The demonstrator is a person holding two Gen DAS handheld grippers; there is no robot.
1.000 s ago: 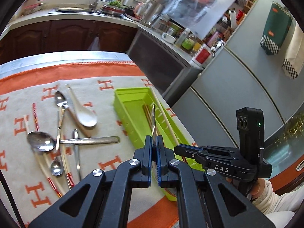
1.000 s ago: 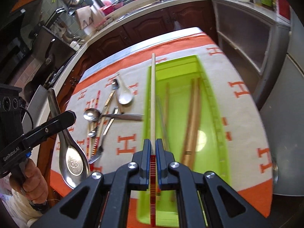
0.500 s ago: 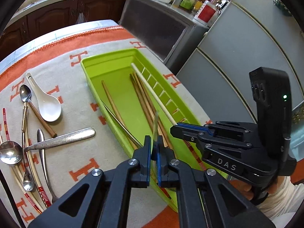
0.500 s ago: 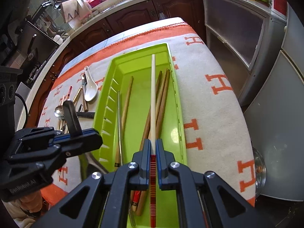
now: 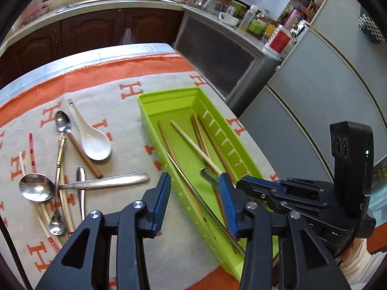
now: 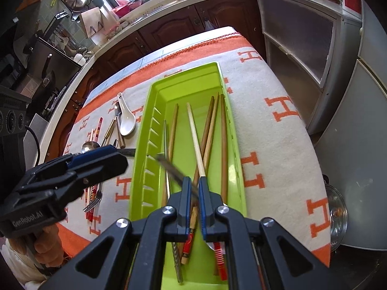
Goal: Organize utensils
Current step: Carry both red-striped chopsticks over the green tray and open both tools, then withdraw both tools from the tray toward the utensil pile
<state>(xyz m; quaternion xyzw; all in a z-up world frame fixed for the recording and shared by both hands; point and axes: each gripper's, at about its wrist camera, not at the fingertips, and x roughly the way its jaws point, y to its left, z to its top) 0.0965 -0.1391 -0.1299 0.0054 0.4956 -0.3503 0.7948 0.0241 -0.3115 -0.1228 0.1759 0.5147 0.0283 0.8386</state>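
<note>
The green tray (image 5: 169, 96) (image 6: 183, 72) lies on the cloth with several wooden chopsticks and a metal chopstick (image 5: 193, 193) inside. My left gripper (image 5: 194, 193) (image 6: 113, 159) hangs over the tray's near left wall. Its jaws are opening and nothing is pressed between the pads. A metal spoon (image 5: 208, 174) (image 6: 169, 166), blurred, is loose beside the right pad, over the tray. My right gripper (image 6: 193, 188) (image 5: 244, 181) is shut on a pale chopstick (image 6: 194, 135) (image 5: 193, 142) with a red-striped end. That chopstick slants down into the tray.
Left of the tray, a white ceramic spoon (image 5: 94, 142), a large metal spoon (image 5: 36, 189), smaller spoons, chopsticks and a fork (image 6: 93, 201) lie on the orange-and-grey cloth (image 5: 135, 229). A grey cabinet (image 5: 302, 101) stands right of the table. Counters line the back.
My left jaws have opened and let go of the metal spoon, which now drops blurred over the tray. Both grippers have sunk toward the tray; the right still grips its chopstick.
</note>
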